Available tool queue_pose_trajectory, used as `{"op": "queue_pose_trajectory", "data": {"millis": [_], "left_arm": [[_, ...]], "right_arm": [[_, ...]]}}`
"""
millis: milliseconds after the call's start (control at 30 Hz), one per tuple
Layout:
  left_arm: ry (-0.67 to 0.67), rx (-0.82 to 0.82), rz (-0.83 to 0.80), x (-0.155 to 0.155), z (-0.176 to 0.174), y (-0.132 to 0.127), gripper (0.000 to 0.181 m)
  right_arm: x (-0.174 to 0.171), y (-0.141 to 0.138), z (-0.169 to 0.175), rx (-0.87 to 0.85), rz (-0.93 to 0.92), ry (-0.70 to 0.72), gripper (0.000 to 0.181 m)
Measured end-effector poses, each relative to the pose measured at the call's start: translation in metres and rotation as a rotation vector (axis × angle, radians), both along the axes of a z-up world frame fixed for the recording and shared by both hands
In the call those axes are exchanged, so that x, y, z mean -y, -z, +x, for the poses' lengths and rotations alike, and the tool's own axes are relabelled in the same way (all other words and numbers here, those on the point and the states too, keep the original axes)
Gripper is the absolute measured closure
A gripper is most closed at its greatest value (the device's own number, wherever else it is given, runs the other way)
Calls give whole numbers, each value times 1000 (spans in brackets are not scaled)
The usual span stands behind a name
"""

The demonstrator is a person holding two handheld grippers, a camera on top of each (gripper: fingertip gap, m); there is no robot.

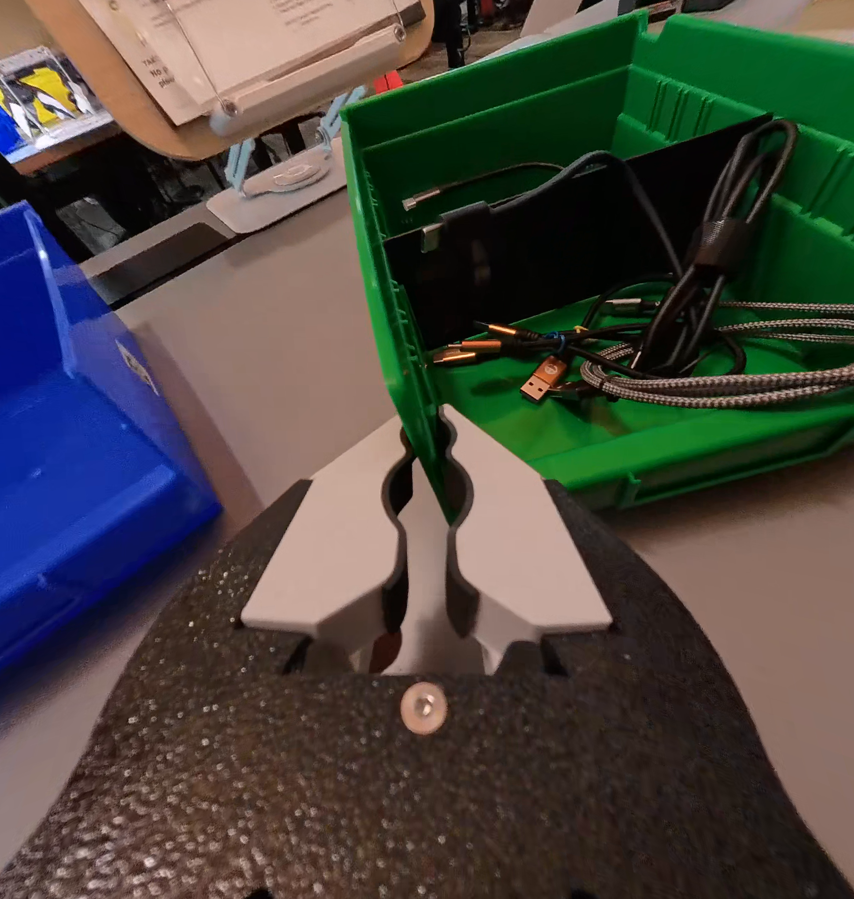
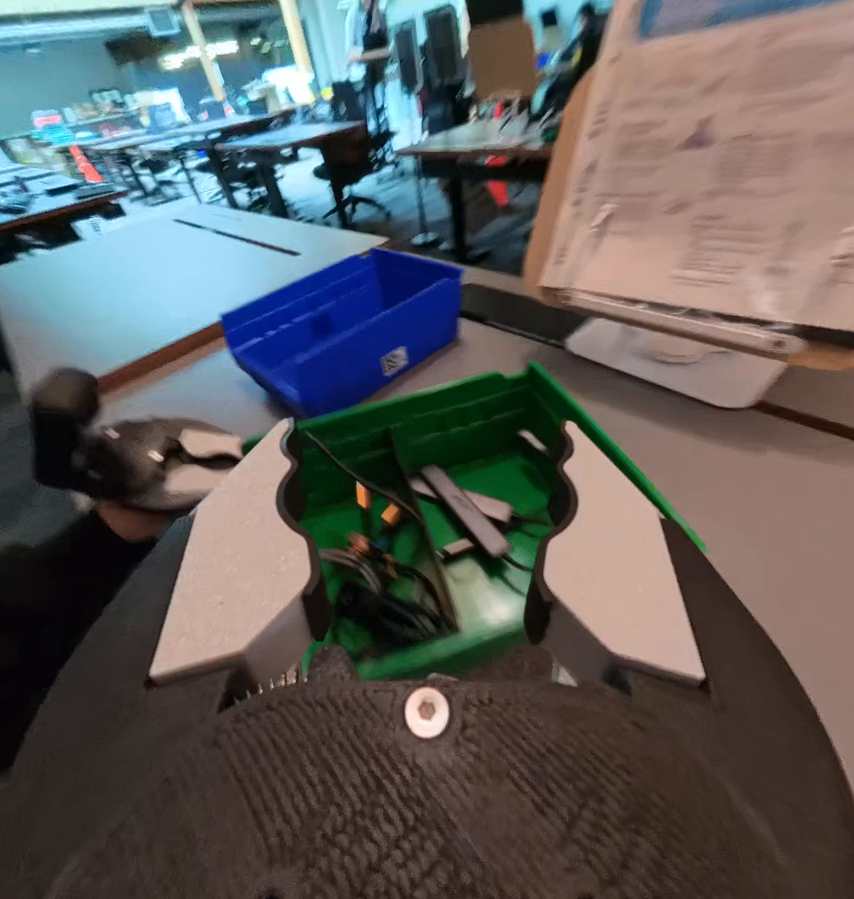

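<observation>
**Two grippers at a green bin on a grey worktable**

The left gripper (image 1: 427,438) has its grey fingers pinched on the corner wall of the green bin (image 1: 512,97), which rises toward two o'clock in its view. The right gripper (image 2: 427,479) hangs over the same green bin (image 2: 610,447) with its fingers spread wide apart and nothing between them.

Inside the bin, a black divider (image 1: 537,262) splits the space. The near compartment holds a tangle of cables (image 1: 707,350): braided grey ones, black ones and several with orange-copper plugs (image 1: 542,384). The right wrist view, blurred, shows a flat black device (image 2: 464,511) in the other compartment.

The grey tabletop (image 1: 279,350) is smooth and matte. A blue bin (image 1: 75,438) stands at nine o'clock of the left view, near the green one but apart. At twelve o'clock a brown board with papers (image 1: 250,63) leans on a white stand.

Beyond, the right wrist view shows an open workroom with rows of dark desks (image 2: 289,141), office chairs and pillars.
</observation>
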State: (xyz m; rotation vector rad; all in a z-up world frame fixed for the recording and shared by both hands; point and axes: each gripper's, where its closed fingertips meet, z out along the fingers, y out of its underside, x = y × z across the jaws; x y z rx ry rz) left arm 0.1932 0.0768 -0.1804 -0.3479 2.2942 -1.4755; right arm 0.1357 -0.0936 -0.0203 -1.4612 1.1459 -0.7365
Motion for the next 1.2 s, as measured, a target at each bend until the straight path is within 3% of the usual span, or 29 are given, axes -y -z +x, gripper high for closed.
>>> {"op": "queue_pose_trajectory", "data": {"millis": [100,200,300,467,667,800,833,867,933,1033,1200], "left_arm": [[8,0,0,0,5,0,179],[40,1,0,3,9,0,179],[47,2,0,4,12,0,178],[45,41,8,4,13,0,178],[35,93,18,4,17,-2,176],[19,100,18,4,20,-2,176],[11,105,18,3,21,-2,176],[5,112,19,3,22,-3,175],[-2,126,23,3,22,-3,175],[-1,129,23,3,22,-3,175],[-2,140,30,-4,24,-3,176]], "right_arm": [[-67,-32,59,-31,68,-133,84],[-122,-27,123,-191,143,-182,79],[-162,11,182,-415,240,-142,104],[-173,98,252,-646,139,90,98],[-197,156,285,-745,101,187,100],[-203,182,289,-768,-56,171,124],[-195,183,292,-757,-72,214,147],[-193,184,294,-767,-29,232,155],[-184,183,295,-768,-10,231,166],[-177,169,291,-751,-18,152,167],[-120,85,283,-596,83,48,168]]}}
